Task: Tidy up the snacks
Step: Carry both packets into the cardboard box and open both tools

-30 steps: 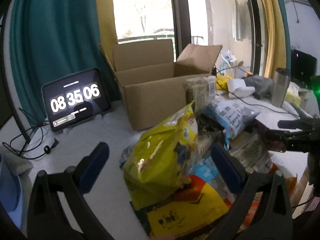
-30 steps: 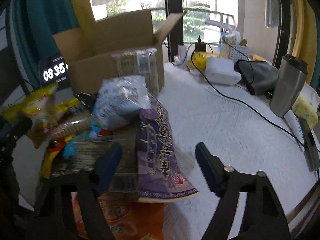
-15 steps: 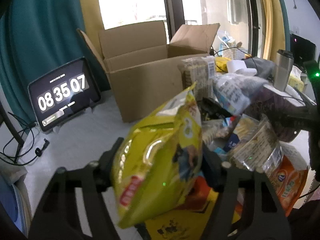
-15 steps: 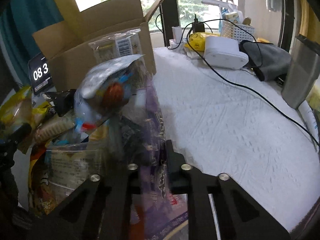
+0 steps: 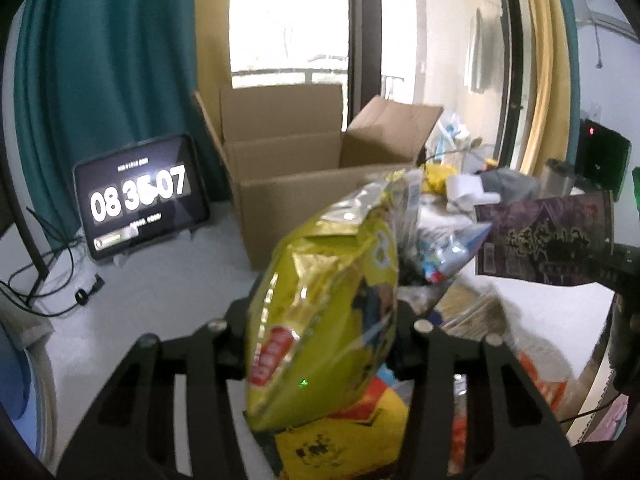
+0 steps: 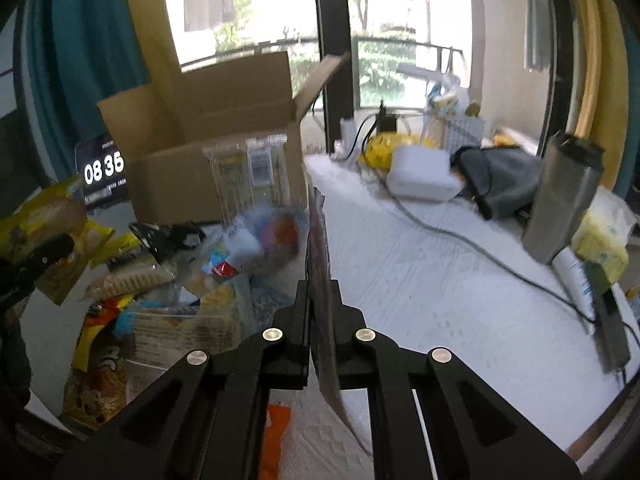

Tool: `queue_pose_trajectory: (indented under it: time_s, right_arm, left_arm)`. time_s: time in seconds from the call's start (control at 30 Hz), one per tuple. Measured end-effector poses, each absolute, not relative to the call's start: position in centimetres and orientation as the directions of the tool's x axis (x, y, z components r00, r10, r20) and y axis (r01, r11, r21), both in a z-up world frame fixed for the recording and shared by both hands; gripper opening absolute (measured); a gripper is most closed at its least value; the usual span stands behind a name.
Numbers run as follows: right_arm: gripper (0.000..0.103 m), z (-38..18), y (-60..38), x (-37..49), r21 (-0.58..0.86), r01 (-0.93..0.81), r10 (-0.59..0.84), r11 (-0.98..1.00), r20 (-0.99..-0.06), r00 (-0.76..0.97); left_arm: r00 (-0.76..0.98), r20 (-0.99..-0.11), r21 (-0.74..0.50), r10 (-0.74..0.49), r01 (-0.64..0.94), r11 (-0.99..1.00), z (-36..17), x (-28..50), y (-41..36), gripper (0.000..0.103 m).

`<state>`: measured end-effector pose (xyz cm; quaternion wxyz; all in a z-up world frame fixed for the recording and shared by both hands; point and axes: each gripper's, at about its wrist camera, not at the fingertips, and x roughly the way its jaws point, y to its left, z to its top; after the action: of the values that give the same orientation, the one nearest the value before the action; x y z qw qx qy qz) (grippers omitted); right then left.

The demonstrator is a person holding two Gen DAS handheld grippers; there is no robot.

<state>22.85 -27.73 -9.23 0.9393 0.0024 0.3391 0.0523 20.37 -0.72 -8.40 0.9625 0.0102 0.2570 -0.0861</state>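
Note:
A puffy yellow chip bag (image 5: 328, 300) stands upright between the pads of my left gripper (image 5: 320, 320). The jaws are still closing and press its sides, holding it above the snack pile (image 5: 440, 264). My right gripper (image 6: 320, 292) is shut on a flat purple snack bag (image 6: 318, 240), seen edge-on. In the left wrist view the same purple bag (image 5: 544, 240) hangs at the right. An open cardboard box (image 5: 300, 184) stands behind the pile; the box (image 6: 192, 128) has a clear cracker pack (image 6: 252, 168) leaning on its front. The yellow bag (image 6: 44, 216) shows at the left.
A tablet clock (image 5: 140, 196) leans at the back left with cables beside it. On the white cloth to the right sit a white device (image 6: 424, 176), a grey pouch (image 6: 500, 180), a steel tumbler (image 6: 564, 200) and a black cable (image 6: 460, 236).
My left jaws came in from wide open onto the yellow bag and raised it. The right jaws shut on the purple bag and drew it up out of the pile.

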Motion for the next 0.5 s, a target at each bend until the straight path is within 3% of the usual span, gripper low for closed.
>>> queue_pose_trajectory:
  time_s: [0.5]
  right_arm:
    - [0.007,-2.3,-27.2,21.2,0.034,-0.170,0.166,0.985,-0.468,0.868]
  left_arm:
    - [0.895,-0.401,-0.084,-0.195,0.176,0.981,-2.4,19.8,-0.1,0.050]
